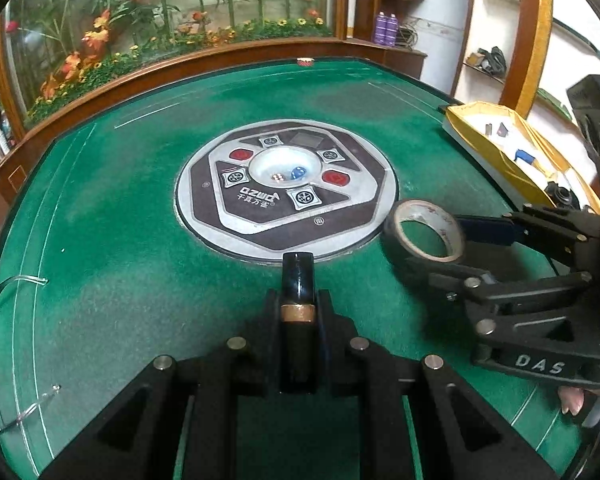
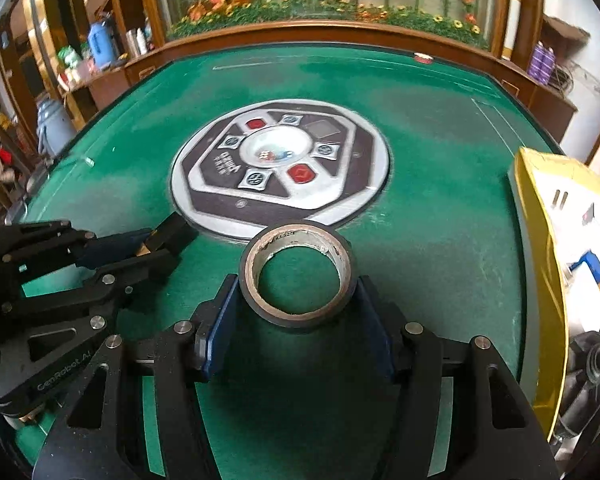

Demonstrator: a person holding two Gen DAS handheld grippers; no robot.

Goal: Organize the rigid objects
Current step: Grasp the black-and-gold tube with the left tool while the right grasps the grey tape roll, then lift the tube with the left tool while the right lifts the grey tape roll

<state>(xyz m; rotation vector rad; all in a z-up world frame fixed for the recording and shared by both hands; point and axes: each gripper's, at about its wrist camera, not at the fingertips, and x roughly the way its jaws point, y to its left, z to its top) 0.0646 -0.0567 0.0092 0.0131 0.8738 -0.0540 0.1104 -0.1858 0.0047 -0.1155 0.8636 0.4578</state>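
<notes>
A green felt mahjong table with a brown wooden rim fills both views, and behind it stands a glass case of artificial flowers and bamboo. On the near half of the felt, the left gripper has its jaws clenched on a black cylinder with a gold band; the cylinder's long axis runs along the fingers, its flat end pointing away toward the table's middle and tilted down at the felt. Just to its right, the right gripper grasps a roll of black tape by its outer wall, a blue pad on either side; the roll's open core faces up and slightly toward the near side, with green felt showing through it. The silver and brown round control panel lies at the centre just beyond both things, and dice sit in its clear dome. Along the right edge rests a yellow open box holding small items that are too blurred to name. Farther off, shelves on the left carry bottles and a blue flask, and two purple bottles stand on the far right.
</notes>
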